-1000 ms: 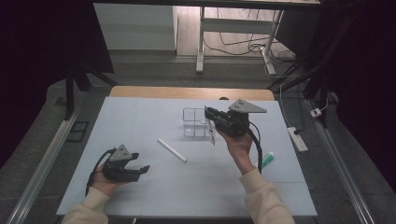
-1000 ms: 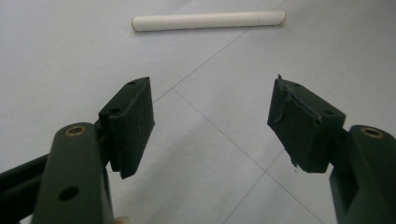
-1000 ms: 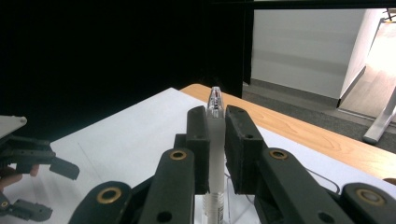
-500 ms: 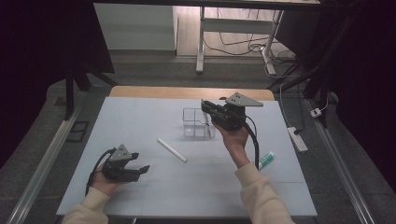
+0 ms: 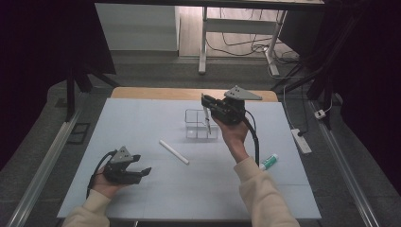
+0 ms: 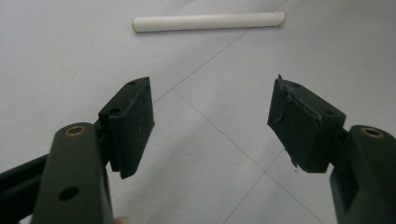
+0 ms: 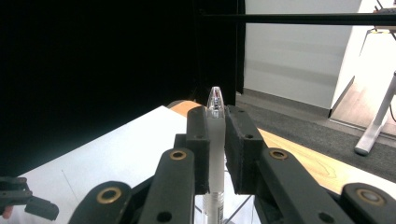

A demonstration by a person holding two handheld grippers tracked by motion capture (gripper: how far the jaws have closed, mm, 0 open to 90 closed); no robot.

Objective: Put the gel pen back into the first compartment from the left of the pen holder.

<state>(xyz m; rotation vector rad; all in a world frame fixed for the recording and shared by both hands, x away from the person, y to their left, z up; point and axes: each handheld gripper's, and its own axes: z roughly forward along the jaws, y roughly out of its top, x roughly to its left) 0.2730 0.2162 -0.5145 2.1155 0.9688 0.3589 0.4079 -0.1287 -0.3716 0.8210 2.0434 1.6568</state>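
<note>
One pen: a clear pen [image 7: 215, 140] is sitting pinched between the right gripper's pads, its tip poking out past them and its barrel hanging down over the wire rack.
Right gripper: the right gripper [image 5: 206, 105] is being held up above the table, jaws clamping tight on the pen; in the high view the pen [image 5: 207, 120] is dangling down from it, right at the rack's top edge.
Wire rack: a little wire rack [image 5: 196, 124] is standing on the mat, just below that gripper. Can't really tell if the pen's lower end is inside a compartment.
Left gripper: the left gripper [image 5: 142, 172] is resting low near the front left of the table, jaws gaping wide with nothing between them.
White stick: a white stick [image 6: 208, 21] is lying flat on the mat, ahead of the left gripper and well apart from it.
Tube: a small green-and-white tube [image 5: 268, 161] is lying near the right forearm.
Table: the light blue mat [image 5: 142, 118] is covering most of it.
</note>
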